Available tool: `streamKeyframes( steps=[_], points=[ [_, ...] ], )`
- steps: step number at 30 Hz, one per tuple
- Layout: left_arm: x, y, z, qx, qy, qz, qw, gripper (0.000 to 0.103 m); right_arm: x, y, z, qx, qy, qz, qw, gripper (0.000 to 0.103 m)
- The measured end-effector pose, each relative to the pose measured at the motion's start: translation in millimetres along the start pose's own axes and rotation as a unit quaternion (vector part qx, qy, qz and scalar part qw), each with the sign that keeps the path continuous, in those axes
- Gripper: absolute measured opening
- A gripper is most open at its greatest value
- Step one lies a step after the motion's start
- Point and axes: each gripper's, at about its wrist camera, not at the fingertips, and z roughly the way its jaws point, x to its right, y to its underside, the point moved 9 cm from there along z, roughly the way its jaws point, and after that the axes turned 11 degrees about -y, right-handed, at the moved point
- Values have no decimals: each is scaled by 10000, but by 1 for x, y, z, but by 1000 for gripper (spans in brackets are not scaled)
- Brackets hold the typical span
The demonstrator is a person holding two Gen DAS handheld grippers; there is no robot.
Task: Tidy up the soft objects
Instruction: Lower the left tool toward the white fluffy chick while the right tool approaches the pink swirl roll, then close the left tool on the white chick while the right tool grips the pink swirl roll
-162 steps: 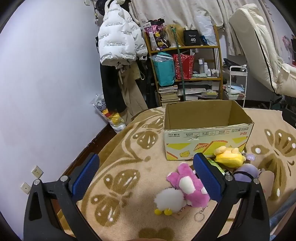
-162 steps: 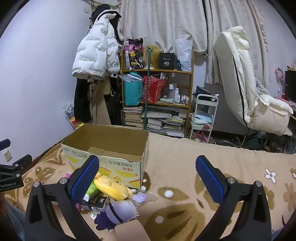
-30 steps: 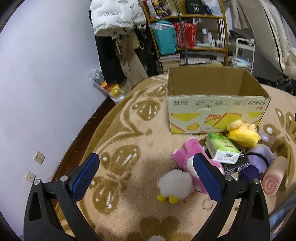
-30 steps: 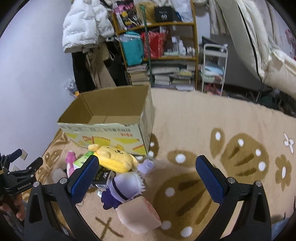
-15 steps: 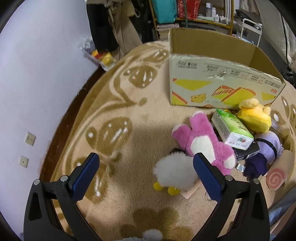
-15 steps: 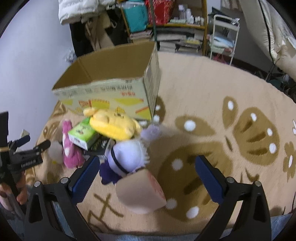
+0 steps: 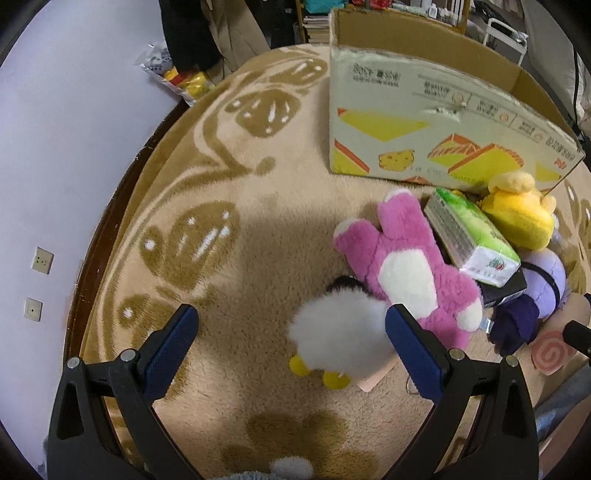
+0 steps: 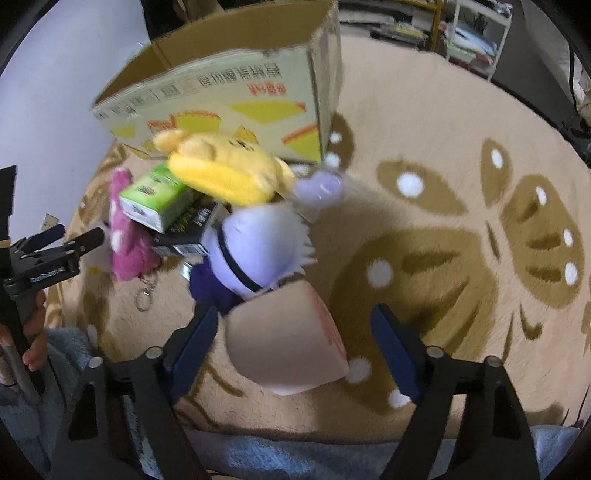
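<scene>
Soft toys lie on the rug in front of an open cardboard box (image 7: 424,122). My left gripper (image 7: 291,347) is open, low over a white fluffy toy (image 7: 340,339) that sits between its fingers near the right one. A pink plush (image 7: 402,266) lies beside it. My right gripper (image 8: 291,339) is open around a beige roll-cake plush (image 8: 284,339), also seen in the left wrist view (image 7: 554,350). A purple plush (image 8: 255,247), a yellow plush (image 8: 225,170) and a green tissue pack (image 8: 155,199) lie behind it.
A black carton (image 8: 188,229) lies under the tissue pack. A keyring (image 8: 142,299) lies on the rug (image 8: 443,184). The box also shows in the right wrist view (image 8: 236,92). The wall (image 7: 55,147) and wooden floor edge run along the left. A cart (image 7: 506,33) stands behind the box.
Both grippers have dropped and tilted down toward the toys. The left now straddles the white fluffy toy; the right has closed in around the roll-cake plush.
</scene>
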Motion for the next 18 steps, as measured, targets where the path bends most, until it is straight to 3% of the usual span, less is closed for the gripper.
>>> streamKeyframes(
  steps=[10, 14, 18],
  points=[
    [7, 3, 14, -274, 152, -13, 9995, 97, -13, 4, 12, -166, -217, -124, 9995, 62],
    [10, 5, 14, -306, 348, -73, 9989, 85, -17, 4, 15, -169, -214, -135, 9995, 60],
    [16, 6, 12, -372, 752, -143, 9964, 62, -15, 4, 13, -184, -201, -159, 9995, 58]
  ],
)
